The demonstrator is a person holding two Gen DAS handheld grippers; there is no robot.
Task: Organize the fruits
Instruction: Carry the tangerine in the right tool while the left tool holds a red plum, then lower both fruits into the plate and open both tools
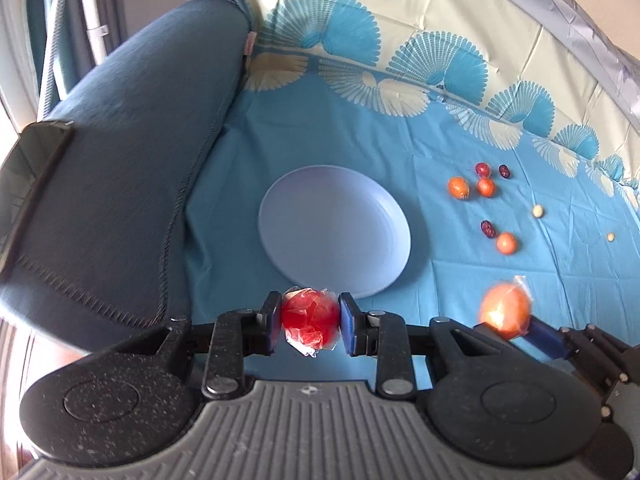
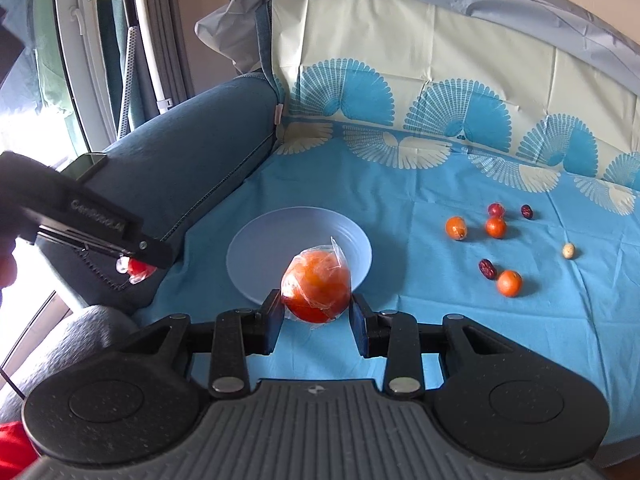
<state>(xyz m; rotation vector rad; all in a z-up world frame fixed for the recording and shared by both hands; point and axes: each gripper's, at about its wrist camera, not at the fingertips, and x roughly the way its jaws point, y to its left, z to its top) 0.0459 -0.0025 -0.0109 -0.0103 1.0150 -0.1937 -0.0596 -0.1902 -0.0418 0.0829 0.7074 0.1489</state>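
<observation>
Two claws, both loaded. Left gripper (image 1: 308, 323): blue pads pressed on either side of a round red fruit wrapped in crinkled clear film (image 1: 308, 322), held clear of the cloth. Right gripper (image 2: 316, 312): closed around a larger round orange fruit in a loose clear plastic wrapper (image 2: 317, 286), left pad touching, right pad at the edge of the wrapper with a sliver of gap, so probably a lighter hold.

Just ahead of the left claw, the shallow pale lilac round plastic plate (image 1: 372, 248), bare, near rim almost under the red fruit. Same plate ahead of the right claw too, half hidden behind the orange fruit. From the right wrist view, left claw off to the left and slightly forward, over the seam of the dark blue fabric sofa arm (image 2: 192, 168).

Further out, forward and to the right of both claws, loose on the light blue patterned cloth (image 2: 440, 320): three small orange kumquat-like fruits (image 2: 495, 227), several dark red wrinkled dates (image 2: 487, 269), a pale speckled egg-shaped piece (image 2: 568, 251). Well apart from the plate, all of them.

Step in hand, by the look of it: carrying the two wrapped fruits to the plate, none delivered yet. Next move likely calls for a short forward reach over the plate, a lowering until contact, then a gentle opening, one claw at a time to avoid crowding. Round shapes and slick film: some risk of rolling off the shallow rim.
</observation>
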